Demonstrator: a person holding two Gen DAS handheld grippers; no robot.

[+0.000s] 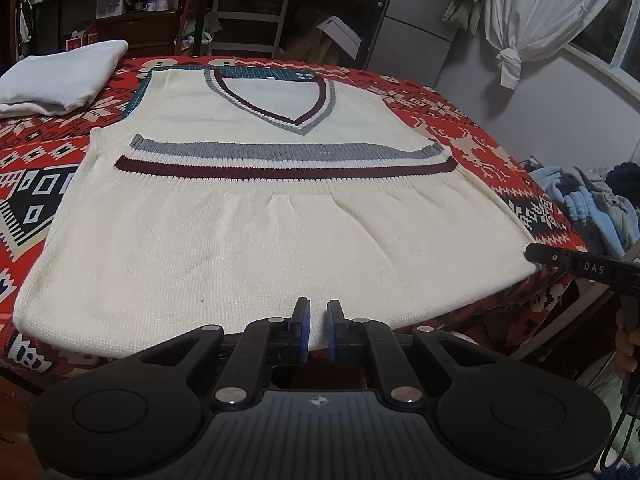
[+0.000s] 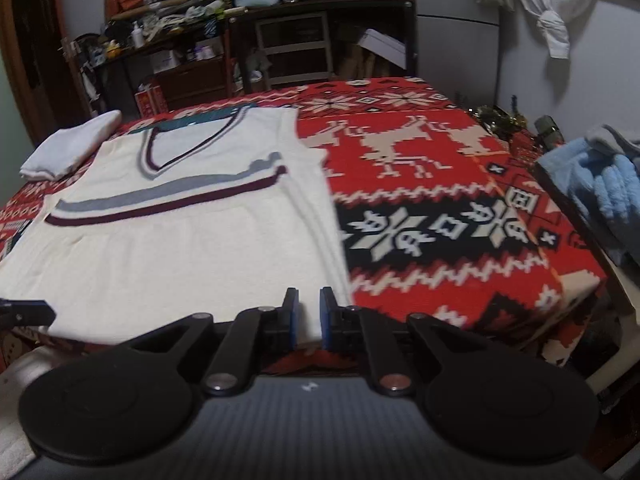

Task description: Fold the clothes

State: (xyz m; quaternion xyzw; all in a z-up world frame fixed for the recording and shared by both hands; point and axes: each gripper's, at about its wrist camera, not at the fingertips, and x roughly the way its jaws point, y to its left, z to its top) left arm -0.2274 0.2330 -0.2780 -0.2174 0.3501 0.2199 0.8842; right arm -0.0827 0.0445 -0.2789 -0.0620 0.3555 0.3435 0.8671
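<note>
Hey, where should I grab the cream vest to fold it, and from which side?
Grip the cream vest along its near bottom edge, coming from the table's front. It lies flat, neckline away, and that edge overhangs the red patterned cloth, so fingers can pinch it.

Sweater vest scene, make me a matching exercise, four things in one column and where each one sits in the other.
1 sweater vest
2 folded white cloth
3 left gripper
4 blue fleece

A off the blanket's right edge
B far left corner
C near hem, middle
D flat across the patterned blanket

Pairs: 1-D, 2-B, 3-C, 4-A
</note>
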